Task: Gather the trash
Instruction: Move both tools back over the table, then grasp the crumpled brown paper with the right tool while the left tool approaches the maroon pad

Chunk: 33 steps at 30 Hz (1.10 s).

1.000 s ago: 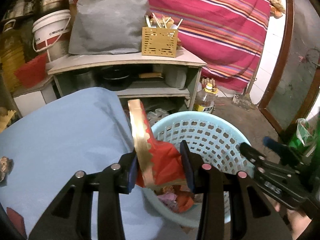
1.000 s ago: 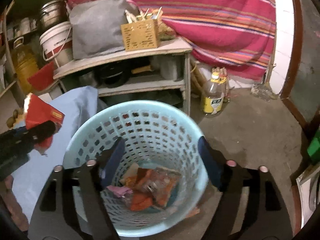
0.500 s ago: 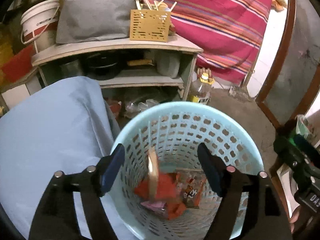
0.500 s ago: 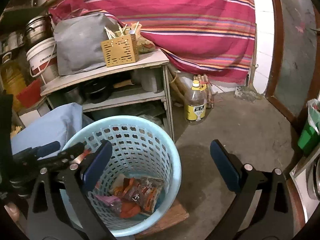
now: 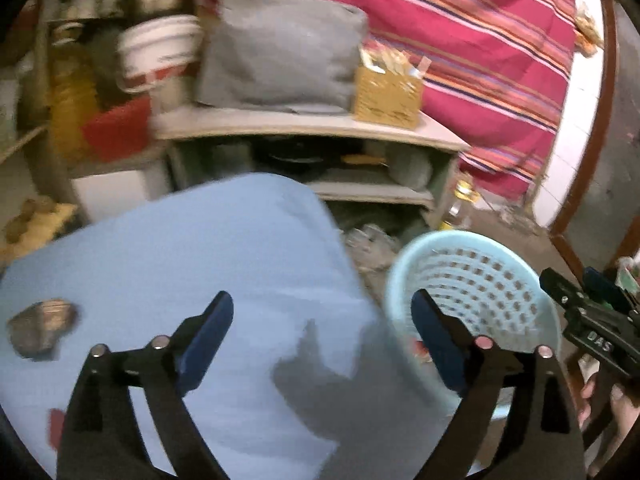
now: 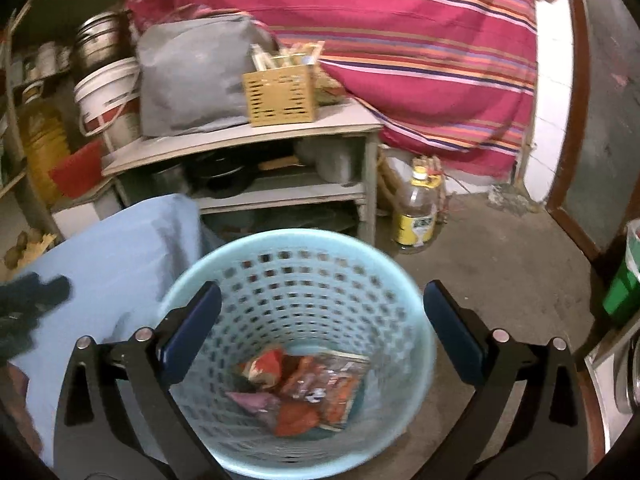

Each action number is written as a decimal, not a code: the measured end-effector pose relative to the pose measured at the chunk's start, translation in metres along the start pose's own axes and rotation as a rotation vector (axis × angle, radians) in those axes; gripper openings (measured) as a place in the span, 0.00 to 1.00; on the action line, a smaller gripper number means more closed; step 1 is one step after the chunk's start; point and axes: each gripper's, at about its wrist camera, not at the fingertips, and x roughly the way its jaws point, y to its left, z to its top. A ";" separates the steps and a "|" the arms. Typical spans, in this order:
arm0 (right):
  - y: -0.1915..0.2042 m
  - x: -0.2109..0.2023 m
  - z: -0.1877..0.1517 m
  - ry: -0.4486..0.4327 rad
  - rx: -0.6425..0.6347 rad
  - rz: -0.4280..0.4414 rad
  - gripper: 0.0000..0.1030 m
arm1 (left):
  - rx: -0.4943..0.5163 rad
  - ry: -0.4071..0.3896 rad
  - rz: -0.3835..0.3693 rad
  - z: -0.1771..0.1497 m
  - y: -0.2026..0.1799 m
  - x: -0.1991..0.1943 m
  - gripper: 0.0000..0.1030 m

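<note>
Standing wide apart and empty, your left gripper (image 5: 322, 334) jaws have just opened; take the light, crumpled wrapper (image 5: 40, 328) across its middle.

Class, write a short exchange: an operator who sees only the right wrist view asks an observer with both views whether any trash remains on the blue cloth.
Operator: I see wrappers in the basket. Is anything lying on the blue cloth?
Observer: Yes, a crumpled brown piece lies on it, towards the left in the left wrist view.
Operator: Is the left gripper carrying anything?
Observer: No. Its jaws have just been opening, and nothing is between them.
</note>
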 end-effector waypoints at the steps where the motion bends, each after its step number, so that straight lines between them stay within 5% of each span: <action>1: 0.009 0.000 -0.001 0.002 -0.012 0.008 0.96 | -0.005 -0.004 0.012 -0.002 0.011 -0.008 0.88; 12: 0.147 -0.036 -0.027 0.002 -0.167 0.206 0.96 | -0.063 -0.023 0.230 -0.045 0.165 -0.093 0.92; 20: 0.228 -0.065 -0.066 0.011 -0.264 0.232 0.96 | -0.108 -0.040 0.364 -0.103 0.251 -0.141 0.96; 33: 0.344 -0.122 -0.159 0.028 -0.387 0.326 0.96 | -0.098 -0.027 0.354 -0.148 0.308 -0.149 0.96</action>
